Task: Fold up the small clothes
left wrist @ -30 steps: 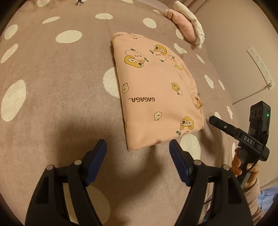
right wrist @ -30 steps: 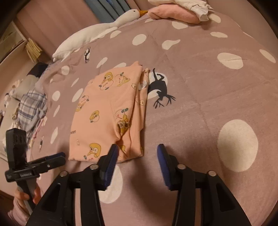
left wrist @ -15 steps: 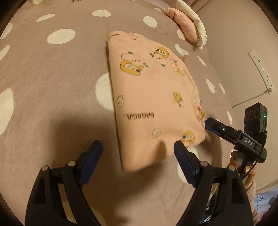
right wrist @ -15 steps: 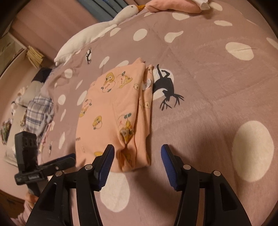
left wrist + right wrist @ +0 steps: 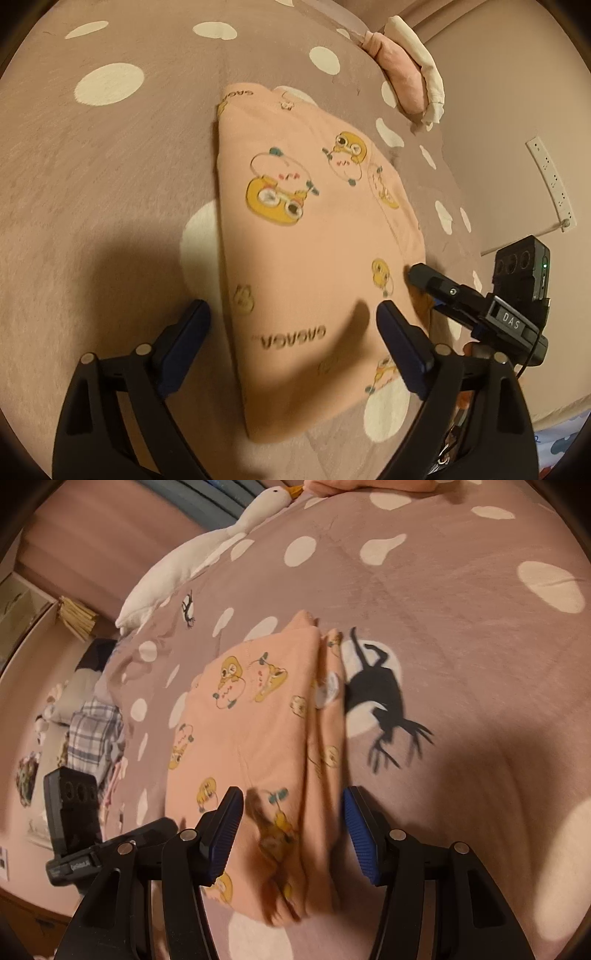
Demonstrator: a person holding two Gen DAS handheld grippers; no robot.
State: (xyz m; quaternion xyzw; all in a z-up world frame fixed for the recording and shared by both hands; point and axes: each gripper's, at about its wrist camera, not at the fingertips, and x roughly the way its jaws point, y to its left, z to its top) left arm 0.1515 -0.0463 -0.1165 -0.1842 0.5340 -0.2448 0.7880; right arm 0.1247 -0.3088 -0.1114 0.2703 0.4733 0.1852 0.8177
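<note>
Mauve white-dotted fleece bedspread (image 5: 92,177), your left gripper (image 5: 291,328) jaws just widening, right gripper (image 5: 293,827) jaws apart, both astride the folded peach cartoon-print garment (image 5: 306,240), near hem blurred.

soft matt cloth garment (image 5: 314,258)

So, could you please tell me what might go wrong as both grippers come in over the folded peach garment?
The peach cartoon-print folded garment shows loose stacked layers along its right edge, so the right gripper may catch only the top ones. The left gripper, whose fingers have just been opening, straddles the near edge without touching it; it could pinch the spotted mauve blanket too.
</note>
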